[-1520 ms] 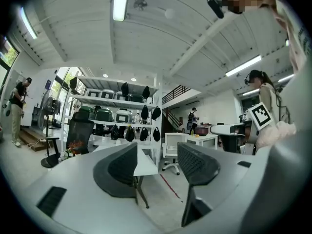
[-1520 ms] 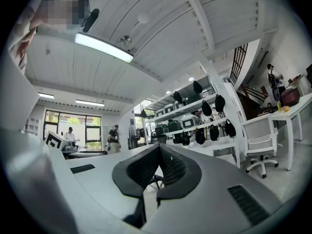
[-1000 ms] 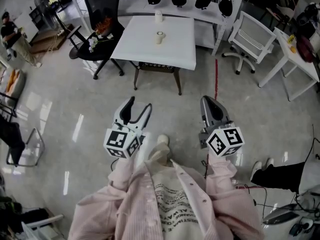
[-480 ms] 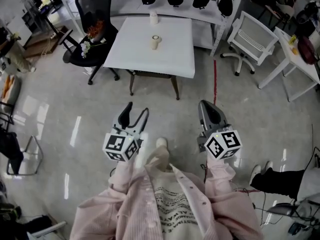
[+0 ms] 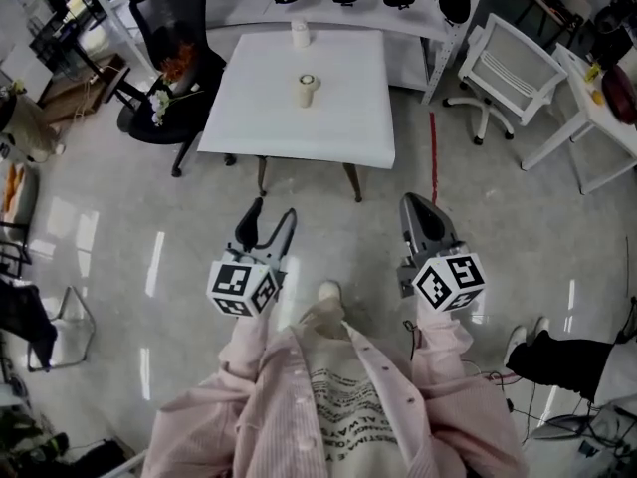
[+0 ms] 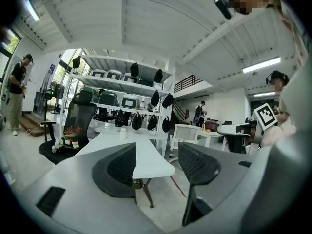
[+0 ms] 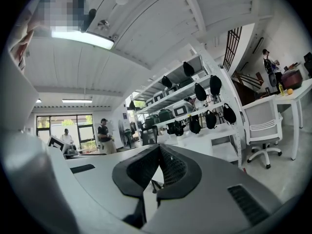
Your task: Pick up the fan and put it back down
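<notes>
1. Both tools are down by our waist over the floor, well apart from the desk [image 5: 343, 118], so nothing is in hand yet.
2. The left tool [image 5: 274, 213] has its jaws spread wide with nothing between them. Looking along it, we just see the desk's edge through the gap.
3. The right tool [image 5: 419, 205] has its jaws pressed together at the tips and is holding nothing.
4. Our best guess for the fan [image 5: 307, 90] is the small pale upright thing near the middle of the desk. It's too small from here to be sure. There's a second pale item [image 5: 300, 34] nearer the desk's far edge, well apart from the first.
5. If it is a little desktop fan, we'd expect it to be light, with a stiff plastic shell that's probably a bit slick. It would be easy to tip with a sideways nudge.
6. We'd take hold low on the body or stem, with jaws on either side, and keep off any grille or blades. Squeeze gently, lift straight up, and set it down flat so it doesn't wobble over.
7. The left tool looks ready to go as it is, while the right would need opening first.
</notes>
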{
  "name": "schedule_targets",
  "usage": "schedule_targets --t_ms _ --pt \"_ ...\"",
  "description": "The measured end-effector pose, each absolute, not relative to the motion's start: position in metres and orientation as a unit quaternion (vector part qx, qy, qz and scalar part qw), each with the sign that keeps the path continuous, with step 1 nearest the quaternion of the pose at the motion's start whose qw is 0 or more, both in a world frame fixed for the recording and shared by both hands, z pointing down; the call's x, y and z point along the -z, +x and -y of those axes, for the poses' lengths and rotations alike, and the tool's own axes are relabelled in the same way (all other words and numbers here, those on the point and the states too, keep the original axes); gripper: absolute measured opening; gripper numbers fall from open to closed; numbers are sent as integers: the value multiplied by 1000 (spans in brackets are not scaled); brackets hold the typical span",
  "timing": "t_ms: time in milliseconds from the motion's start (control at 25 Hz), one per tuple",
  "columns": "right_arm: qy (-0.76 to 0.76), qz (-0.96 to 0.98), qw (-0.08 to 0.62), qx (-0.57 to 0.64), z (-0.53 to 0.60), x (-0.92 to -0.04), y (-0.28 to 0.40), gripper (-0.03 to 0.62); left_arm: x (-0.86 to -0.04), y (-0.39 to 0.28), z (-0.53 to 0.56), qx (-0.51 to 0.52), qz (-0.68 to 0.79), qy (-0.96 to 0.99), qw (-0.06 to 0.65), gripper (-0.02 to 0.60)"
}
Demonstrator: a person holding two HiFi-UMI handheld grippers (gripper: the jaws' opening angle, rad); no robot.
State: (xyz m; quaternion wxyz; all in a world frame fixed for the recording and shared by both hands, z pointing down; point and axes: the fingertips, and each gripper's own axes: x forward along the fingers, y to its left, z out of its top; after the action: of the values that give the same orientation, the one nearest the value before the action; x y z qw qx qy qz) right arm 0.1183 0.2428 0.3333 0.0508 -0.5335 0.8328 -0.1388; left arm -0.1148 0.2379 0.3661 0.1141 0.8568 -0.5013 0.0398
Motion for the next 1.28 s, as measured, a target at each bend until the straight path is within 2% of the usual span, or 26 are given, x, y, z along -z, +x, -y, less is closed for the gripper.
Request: schedule_targets --t_ms 1280 --pt "-537 -831 57 134 -31 -342 103 0 -385 -130 -41 -37 503 855 119 249"
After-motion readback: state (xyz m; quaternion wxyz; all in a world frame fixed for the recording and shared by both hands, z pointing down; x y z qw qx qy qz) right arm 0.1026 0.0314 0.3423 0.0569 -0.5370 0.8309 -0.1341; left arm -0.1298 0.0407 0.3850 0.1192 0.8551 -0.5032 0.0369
